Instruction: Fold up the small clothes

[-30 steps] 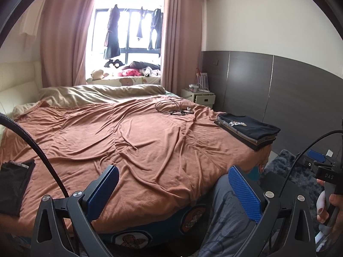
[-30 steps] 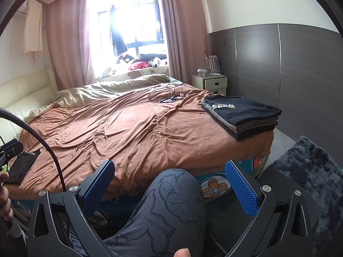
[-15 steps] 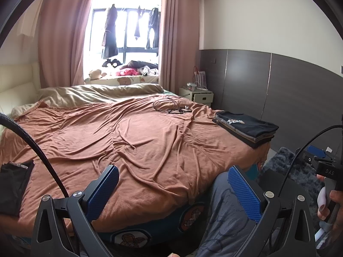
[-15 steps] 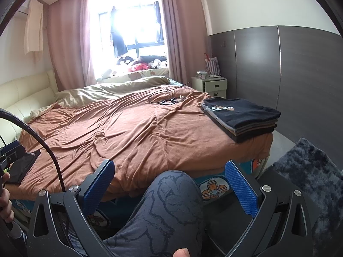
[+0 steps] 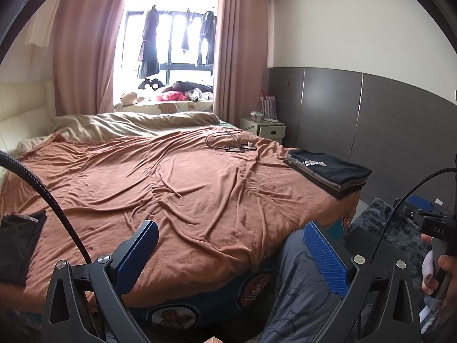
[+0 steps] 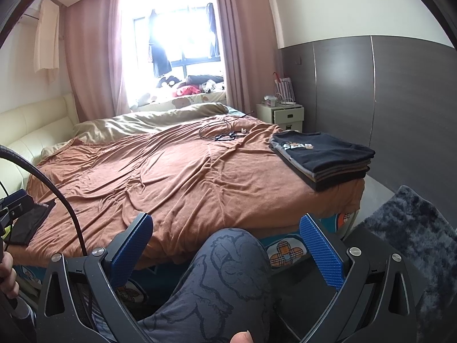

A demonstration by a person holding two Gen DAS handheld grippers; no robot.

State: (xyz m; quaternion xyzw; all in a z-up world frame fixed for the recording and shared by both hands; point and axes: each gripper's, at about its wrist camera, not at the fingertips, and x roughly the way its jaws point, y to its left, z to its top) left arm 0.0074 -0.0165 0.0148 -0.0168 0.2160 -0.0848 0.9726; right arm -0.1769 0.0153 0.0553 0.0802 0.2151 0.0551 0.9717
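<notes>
A stack of folded dark clothes (image 5: 331, 173) lies on the right edge of the bed; it also shows in the right wrist view (image 6: 325, 157). A black folded garment (image 5: 18, 240) lies at the bed's near left corner, also seen in the right wrist view (image 6: 31, 223). My left gripper (image 5: 228, 254) is open and empty, held off the bed's front edge. My right gripper (image 6: 225, 245) is open and empty above the person's knee (image 6: 228, 265), also off the bed.
The bed has a rust-brown blanket (image 5: 171, 188) with black cables (image 5: 228, 143) near its far right. A white nightstand (image 6: 281, 114) stands by the dark wall panels. A dark shaggy rug (image 6: 408, 234) lies on the floor at right.
Both grippers have tilted slightly, so the bed sits a little differently in view. Both stay open and empty. Nothing on the bed has moved.
</notes>
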